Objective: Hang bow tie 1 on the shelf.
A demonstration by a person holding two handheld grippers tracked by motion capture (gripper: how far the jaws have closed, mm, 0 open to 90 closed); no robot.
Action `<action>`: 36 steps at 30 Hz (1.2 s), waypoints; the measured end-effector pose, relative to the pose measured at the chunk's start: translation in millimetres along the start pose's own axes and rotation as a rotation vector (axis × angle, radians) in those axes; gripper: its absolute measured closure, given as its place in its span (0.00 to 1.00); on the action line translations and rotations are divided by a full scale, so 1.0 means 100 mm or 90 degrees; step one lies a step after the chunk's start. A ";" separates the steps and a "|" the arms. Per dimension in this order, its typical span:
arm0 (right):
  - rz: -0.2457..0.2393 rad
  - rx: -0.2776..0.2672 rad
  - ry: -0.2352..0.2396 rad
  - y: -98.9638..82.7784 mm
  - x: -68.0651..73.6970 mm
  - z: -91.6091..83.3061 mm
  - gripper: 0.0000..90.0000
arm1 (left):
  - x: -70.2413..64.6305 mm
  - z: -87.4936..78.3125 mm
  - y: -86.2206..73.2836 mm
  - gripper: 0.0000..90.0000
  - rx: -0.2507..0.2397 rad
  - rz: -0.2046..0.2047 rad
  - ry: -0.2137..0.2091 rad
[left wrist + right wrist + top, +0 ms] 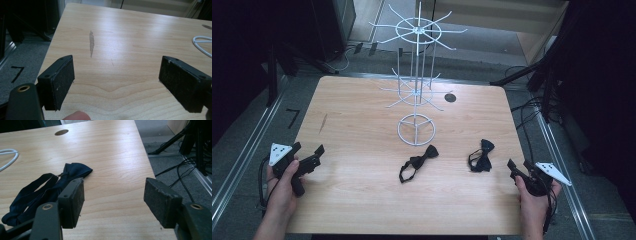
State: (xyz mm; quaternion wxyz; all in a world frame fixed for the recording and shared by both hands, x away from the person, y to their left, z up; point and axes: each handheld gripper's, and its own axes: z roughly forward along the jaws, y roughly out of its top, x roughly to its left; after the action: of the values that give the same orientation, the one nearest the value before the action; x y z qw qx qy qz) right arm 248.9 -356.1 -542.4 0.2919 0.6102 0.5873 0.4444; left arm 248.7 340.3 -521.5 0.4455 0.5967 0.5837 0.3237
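Two bow ties (481, 156) on table (362, 190), untouched.

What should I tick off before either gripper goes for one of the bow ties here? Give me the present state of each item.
1. Left gripper open: ok, jaws spread wide over bare wood.
2. Right gripper open: ok, nothing between its jaws.
3. Both bow ties free on the table: ok, the left bow tie and the right bow tie lie apart, untouched.
4. Nearest target for the right gripper: ok, the right bow tie lies just beside its jaws.
5. White wire rack upright with bare hooks: ok.
6. Whether each tie's strap is clasped shut: cannot tell.
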 end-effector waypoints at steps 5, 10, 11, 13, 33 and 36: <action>-0.009 0.005 0.008 0.01 0.06 0.02 0.39 | -0.01 0.01 0.00 0.15 0.001 0.004 -0.002; -0.030 0.013 0.014 0.04 0.16 0.08 0.41 | -0.02 0.01 0.00 0.15 0.003 0.005 -0.002; -0.033 0.015 0.016 0.04 0.17 0.08 0.41 | -0.02 0.01 0.00 0.15 0.003 0.007 -0.002; -0.035 0.020 0.017 0.04 0.20 0.10 0.41 | -0.02 0.01 0.00 0.15 0.005 0.005 -0.003; -0.064 0.042 0.045 0.01 0.45 0.20 0.48 | -0.04 0.02 0.00 0.15 0.006 0.015 -0.004; -0.065 0.050 0.049 0.00 0.49 0.23 0.48 | -0.04 0.02 0.00 0.15 0.006 0.016 -0.003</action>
State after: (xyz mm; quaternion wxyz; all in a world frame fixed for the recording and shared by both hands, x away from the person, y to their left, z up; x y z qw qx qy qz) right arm 264.7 -304.2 -542.9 0.2677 0.5726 0.6455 0.4287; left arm 250.4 336.1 -521.4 0.4404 0.6067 0.5765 0.3250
